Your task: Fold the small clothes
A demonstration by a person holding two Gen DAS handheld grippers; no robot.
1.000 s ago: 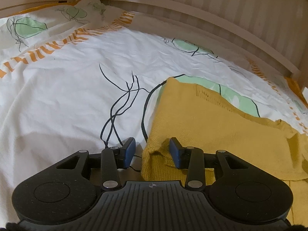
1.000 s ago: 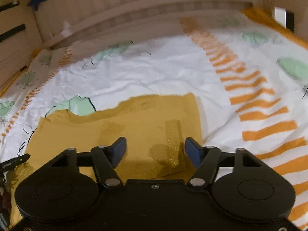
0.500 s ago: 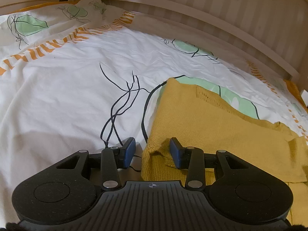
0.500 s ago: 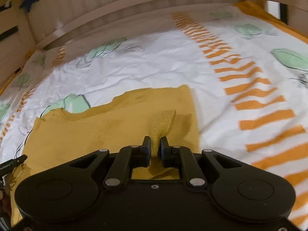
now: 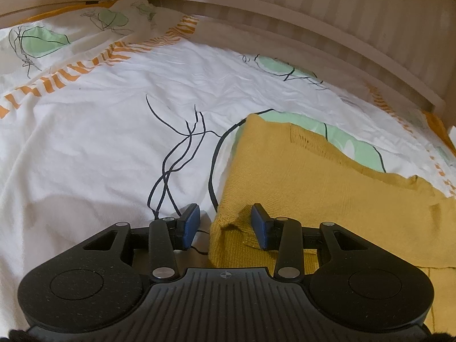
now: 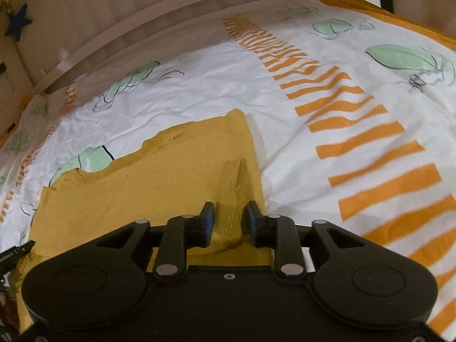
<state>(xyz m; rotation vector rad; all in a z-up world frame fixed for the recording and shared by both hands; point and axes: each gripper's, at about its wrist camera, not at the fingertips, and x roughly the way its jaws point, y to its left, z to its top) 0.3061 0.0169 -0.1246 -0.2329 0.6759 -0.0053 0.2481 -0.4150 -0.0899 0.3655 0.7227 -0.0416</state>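
Observation:
A mustard-yellow knit garment (image 5: 313,185) lies flat on the white printed sheet (image 5: 99,142). My left gripper (image 5: 225,225) stands open over its near left corner: the right pad rests against the fabric and the left pad is over bare sheet. In the right wrist view the same garment (image 6: 156,185) fills the lower left. A glittery yellow strap (image 6: 230,188) runs up from between the fingers of my right gripper (image 6: 229,218). Those jaws are opening, and the pads stand just clear of the strap.
The sheet (image 6: 199,85) carries orange stripes (image 6: 356,142) and green leaf prints. A slatted wooden rail (image 5: 313,14) rings the far side of the bed. A dark blue star (image 6: 18,22) hangs at the far left. The left gripper's tip (image 6: 14,253) shows at the left edge.
The right gripper closed from wide open onto the strap and pinched it upright, then parted again; the strap now lies slack between the pads. The left gripper kept still.

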